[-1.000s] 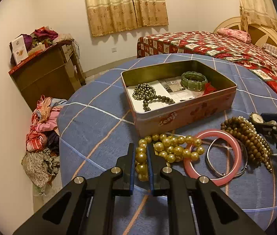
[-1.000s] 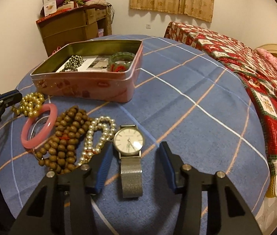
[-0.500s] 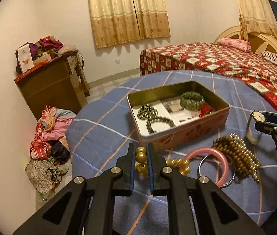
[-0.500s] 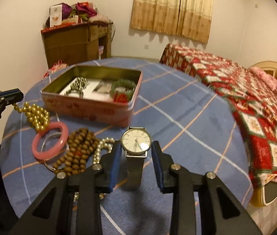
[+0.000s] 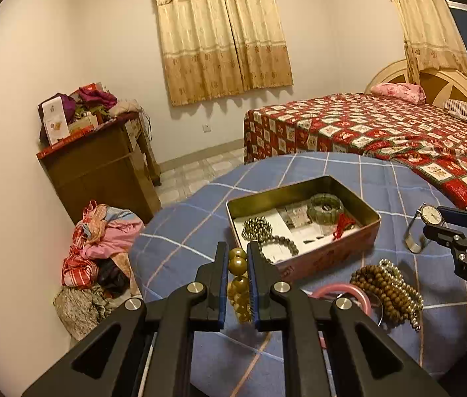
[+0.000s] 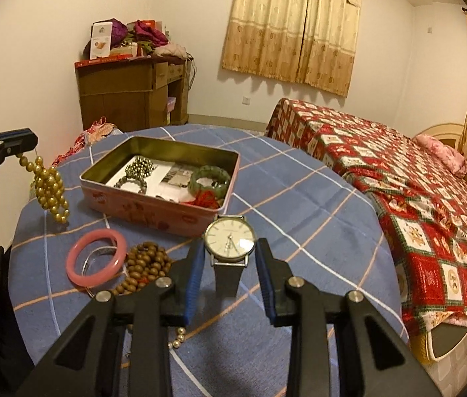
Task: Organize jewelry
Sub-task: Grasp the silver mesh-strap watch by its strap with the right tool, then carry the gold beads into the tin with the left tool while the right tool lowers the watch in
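My left gripper (image 5: pixel 236 258) is shut on a string of gold beads (image 5: pixel 237 266), which hangs clear of the blue checked table (image 6: pixel 299 205); the same gold beads (image 6: pixel 50 188) dangle left of the pink tin (image 6: pixel 154 211). Between the pads of my right gripper (image 6: pixel 230 248) sits a silver watch (image 6: pixel 229 240), gripped by its case and lifted, strap hanging down. The open tin holds a green bracelet (image 6: pixel 209 178) and dark bead strands (image 6: pixel 139 167). On the cloth lie a pink bangle (image 6: pixel 96 256), wooden beads (image 6: pixel 147 264) and pearl beads (image 6: pixel 175 339).
A bed with a red patchwork cover (image 6: pixel 399 172) stands right of the round table. A brown cabinet (image 5: pixel 101 165) piled with things is against the far wall, and a heap of clothes (image 5: pixel 98 241) lies on the floor by the table's left edge.
Both grippers have risen. The right one closed on the watch and lifted it off the cloth; the left one raised the gold beads until they hang free.
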The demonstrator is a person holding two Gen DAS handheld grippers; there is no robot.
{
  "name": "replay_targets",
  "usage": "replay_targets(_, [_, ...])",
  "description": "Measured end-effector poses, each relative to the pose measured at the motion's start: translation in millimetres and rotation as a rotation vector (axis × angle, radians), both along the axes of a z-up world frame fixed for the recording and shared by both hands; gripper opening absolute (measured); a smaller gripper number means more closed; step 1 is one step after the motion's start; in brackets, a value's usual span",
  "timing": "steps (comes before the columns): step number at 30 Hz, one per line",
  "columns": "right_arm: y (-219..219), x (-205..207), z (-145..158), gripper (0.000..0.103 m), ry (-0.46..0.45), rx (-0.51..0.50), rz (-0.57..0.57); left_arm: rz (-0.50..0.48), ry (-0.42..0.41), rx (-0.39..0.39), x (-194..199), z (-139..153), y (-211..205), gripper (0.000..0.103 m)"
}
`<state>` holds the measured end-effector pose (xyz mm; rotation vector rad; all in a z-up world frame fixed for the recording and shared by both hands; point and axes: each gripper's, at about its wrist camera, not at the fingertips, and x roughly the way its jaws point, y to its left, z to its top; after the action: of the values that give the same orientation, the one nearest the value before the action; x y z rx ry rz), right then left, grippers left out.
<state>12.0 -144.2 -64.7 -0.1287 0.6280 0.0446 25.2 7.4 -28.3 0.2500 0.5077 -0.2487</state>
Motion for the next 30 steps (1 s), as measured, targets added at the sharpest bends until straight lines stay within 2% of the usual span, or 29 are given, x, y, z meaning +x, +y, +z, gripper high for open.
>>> replay_targets(13, [4, 10, 20, 0.034, -0.059, -0.006, 0.019, -0.020, -0.050, 0.018, 9, 22, -11, 0.010])
replay_targets(30, [10, 25, 35, 0.034, -0.092, -0.020, 0.035, -0.024, -0.068, 0.046, 28, 29, -20, 0.010])
